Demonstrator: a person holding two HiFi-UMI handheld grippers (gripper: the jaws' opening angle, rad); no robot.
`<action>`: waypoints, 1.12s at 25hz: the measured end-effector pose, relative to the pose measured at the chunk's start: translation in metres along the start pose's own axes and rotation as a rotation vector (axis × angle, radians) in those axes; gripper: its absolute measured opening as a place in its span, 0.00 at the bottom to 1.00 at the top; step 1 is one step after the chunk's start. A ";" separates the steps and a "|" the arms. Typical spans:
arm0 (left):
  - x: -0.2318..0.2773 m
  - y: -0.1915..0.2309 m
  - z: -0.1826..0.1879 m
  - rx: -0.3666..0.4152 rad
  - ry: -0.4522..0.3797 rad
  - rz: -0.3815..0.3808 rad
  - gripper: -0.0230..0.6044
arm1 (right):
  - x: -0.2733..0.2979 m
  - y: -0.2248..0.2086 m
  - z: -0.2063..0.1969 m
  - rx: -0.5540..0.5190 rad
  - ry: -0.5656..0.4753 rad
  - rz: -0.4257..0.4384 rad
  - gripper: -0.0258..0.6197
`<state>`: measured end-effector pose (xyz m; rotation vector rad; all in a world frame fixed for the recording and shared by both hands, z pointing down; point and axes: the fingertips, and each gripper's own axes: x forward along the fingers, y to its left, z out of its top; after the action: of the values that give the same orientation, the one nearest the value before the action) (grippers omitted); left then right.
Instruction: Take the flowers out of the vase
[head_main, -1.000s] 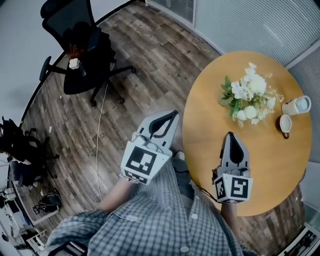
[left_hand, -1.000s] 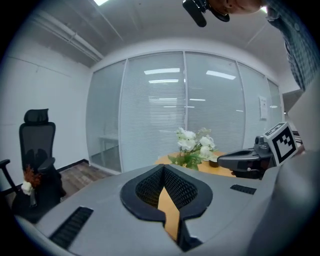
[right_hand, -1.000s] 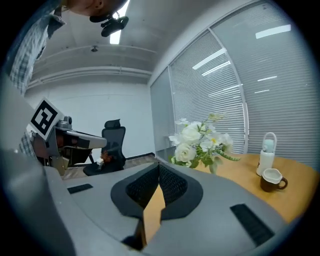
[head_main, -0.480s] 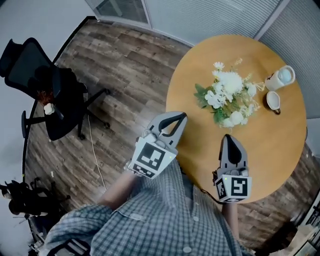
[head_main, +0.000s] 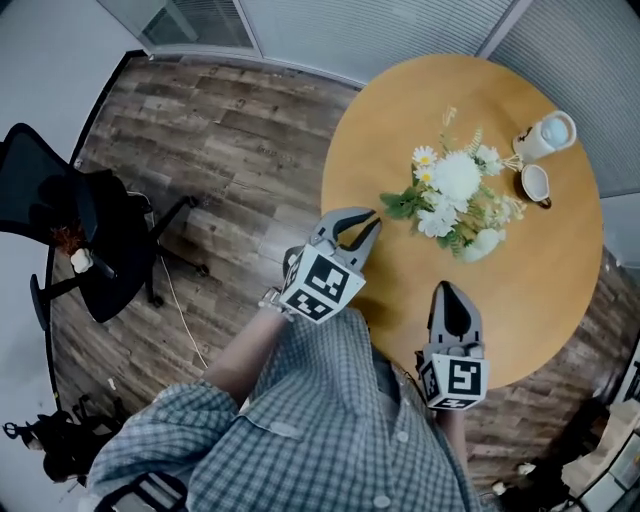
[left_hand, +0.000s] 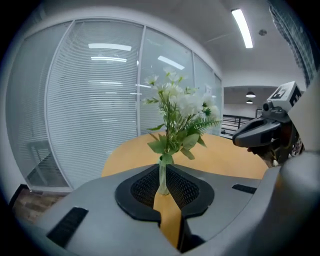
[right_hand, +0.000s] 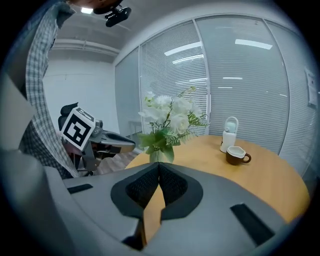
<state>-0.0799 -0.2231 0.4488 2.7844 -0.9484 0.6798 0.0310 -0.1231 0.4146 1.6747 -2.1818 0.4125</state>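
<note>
Flowers (head_main: 455, 190) sit in the vase (head_main: 482, 243): white blooms and green leaves, stems down the neck, long axis vertical, heads up and fanned out above the rim. Vase is narrow, pale, translucent and upright on the round wooden desk (head_main: 400, 290), roughly mid-desk, nothing touching it. Beyond it near the far right edge: brown cup (head_main: 536, 183), white inside, contents unreadable, just beside a white bottle (head_main: 550, 133), also upright. Left claw (head_main: 372, 218) is over the desk's left edge, aimed at the bouquet and short of it; its jaws have just been opening, now a thin slit, nothing between them, the vase only lines up behind the gap. Right claw (head_main: 450, 287) is over the near side of the desk, tips pressed together, empty, pointing toward the vase. Black office chair (head_main: 90, 250) is on the wood floor (head_main: 230, 140), well left.
</note>
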 end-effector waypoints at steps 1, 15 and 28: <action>0.005 0.001 -0.003 0.010 0.008 -0.019 0.10 | 0.001 0.002 -0.001 0.006 0.004 -0.010 0.05; 0.074 -0.015 -0.025 0.158 0.042 -0.175 0.43 | 0.005 0.021 -0.013 0.054 0.045 -0.106 0.05; 0.093 -0.020 -0.018 0.190 0.013 -0.197 0.40 | 0.044 0.023 -0.007 0.063 0.051 -0.074 0.05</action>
<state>-0.0091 -0.2541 0.5072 2.9801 -0.6241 0.7932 -0.0005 -0.1519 0.4404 1.7520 -2.0844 0.5023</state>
